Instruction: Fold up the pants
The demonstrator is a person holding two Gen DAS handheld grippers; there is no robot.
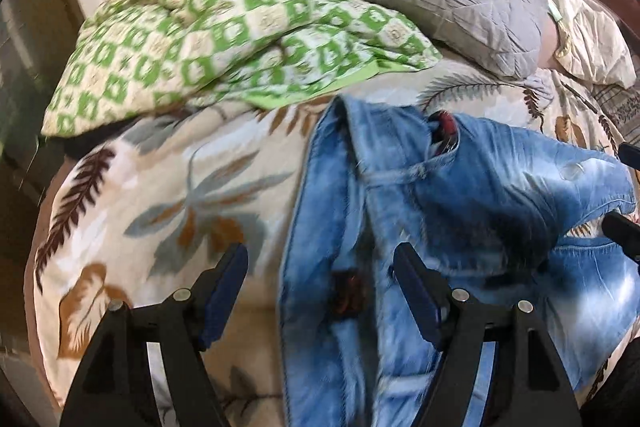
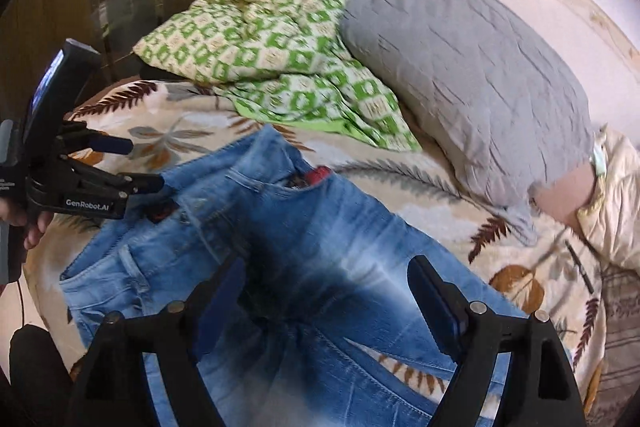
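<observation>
The left tool hangs with its jaws wide apart and nothing between the pads, over the left side edge of the jeans; the right tool is likewise spread and empty above the seat and thigh area. The jeans lie on the bed, waistband toward the pillows and legs running back under the cameras, with the top partly doubled and rumpled. Denim like this is likely fairly heavy and limp but thick at the seams, so it should hold a crease yet drag on the leaf-print cover; the waistband corners or the side seams look like the firmest places to pinch. To the left of the jeans the bed is bare cover, giving room to swing a fold. Beyond the waistband, the green checked quilt and grey pillow crowd the far edge
</observation>
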